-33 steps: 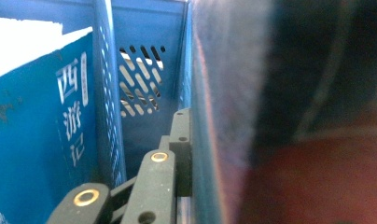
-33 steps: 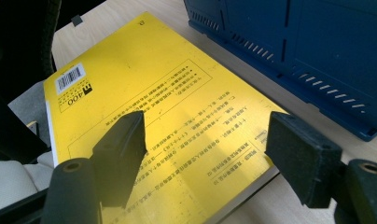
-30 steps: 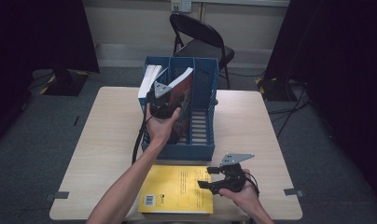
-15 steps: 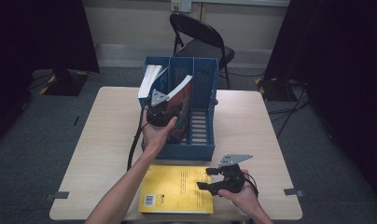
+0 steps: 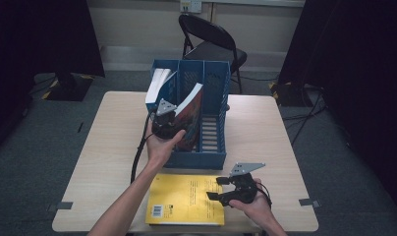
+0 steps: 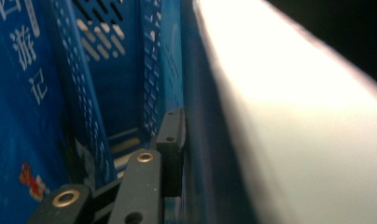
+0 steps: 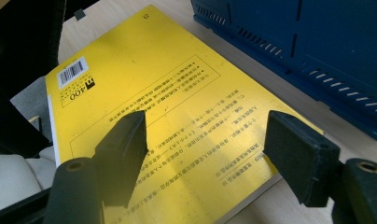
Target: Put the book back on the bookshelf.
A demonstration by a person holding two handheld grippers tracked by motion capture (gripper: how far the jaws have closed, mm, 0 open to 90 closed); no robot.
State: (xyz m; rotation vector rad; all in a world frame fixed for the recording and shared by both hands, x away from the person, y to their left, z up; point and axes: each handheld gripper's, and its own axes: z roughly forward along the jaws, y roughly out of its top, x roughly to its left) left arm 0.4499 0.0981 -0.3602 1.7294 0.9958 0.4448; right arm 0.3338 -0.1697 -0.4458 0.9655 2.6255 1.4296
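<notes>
A blue file rack [image 5: 213, 147] stands mid-table. A thick book with a dark red cover [image 5: 191, 115] leans in its middle slot. My left gripper [image 5: 168, 123] is at the book's lower left edge and its jaws have just been opening. The book's white page edge [image 6: 294, 116] still lies between them, and one pad [image 6: 170, 144] sits along its cover. A yellow book [image 5: 182, 199] lies flat at the table's front edge. My right gripper [image 5: 215, 189] hovers open over its right part, with the yellow cover [image 7: 177, 93] showing between the open pads [image 7: 203, 149].
White-edged books [image 5: 155, 88] fill the rack's left slot, one with a blue printed cover [image 6: 18, 93]. The rack's right slot holds nothing. A folding chair [image 5: 211, 44] stands behind the table. Bare tabletop [image 5: 108, 137] lies left and right of the rack.
The left hand has shifted slightly at the rack and the red-covered book rests a little lower in the middle slot. The right gripper has stayed over the yellow book.
</notes>
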